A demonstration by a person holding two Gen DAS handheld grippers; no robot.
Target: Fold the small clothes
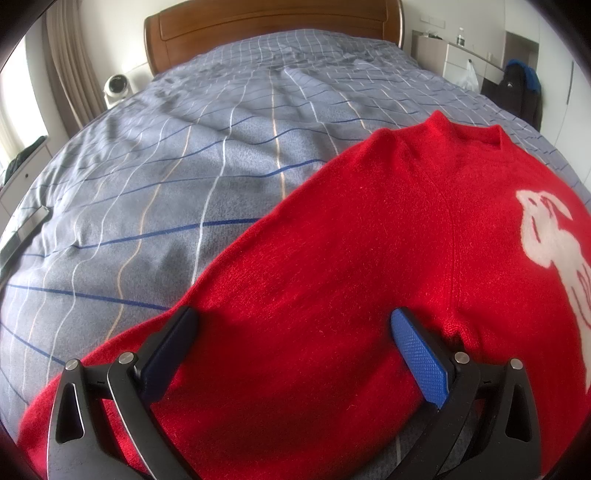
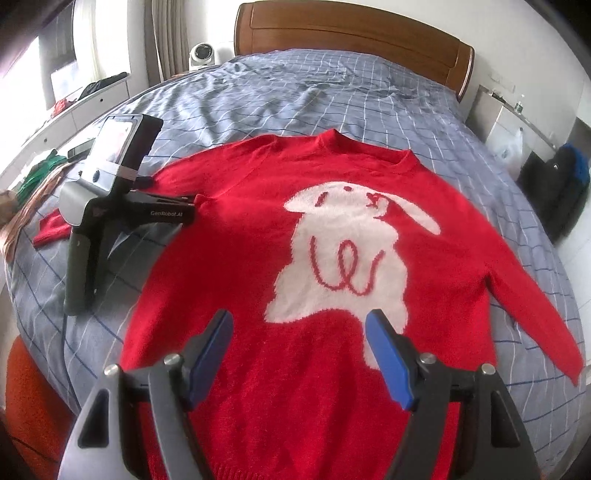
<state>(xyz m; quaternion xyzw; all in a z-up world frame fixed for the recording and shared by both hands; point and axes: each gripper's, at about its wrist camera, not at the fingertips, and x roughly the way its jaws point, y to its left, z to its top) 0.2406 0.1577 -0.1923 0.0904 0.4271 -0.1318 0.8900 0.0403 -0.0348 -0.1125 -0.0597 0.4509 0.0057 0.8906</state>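
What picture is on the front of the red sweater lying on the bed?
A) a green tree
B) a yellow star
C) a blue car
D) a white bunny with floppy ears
D: the red sweater shows a big white bunny with drooping ears on its chest.

Bed under me has a grey-blue checked cover, rumpled toward the head end. Wooden headboard along the far edge. White round fan just past the far left corner, next to beige curtains. White drawer unit runs along the left side, dark clothes piled on top. Near the left edge of the bed: green and striped fabric, loosely heaped. White cabinet off the far right corner, small items on top, too small to tell. Dark bag with a blue part beside the right edge. Orange seat at the near left corner.
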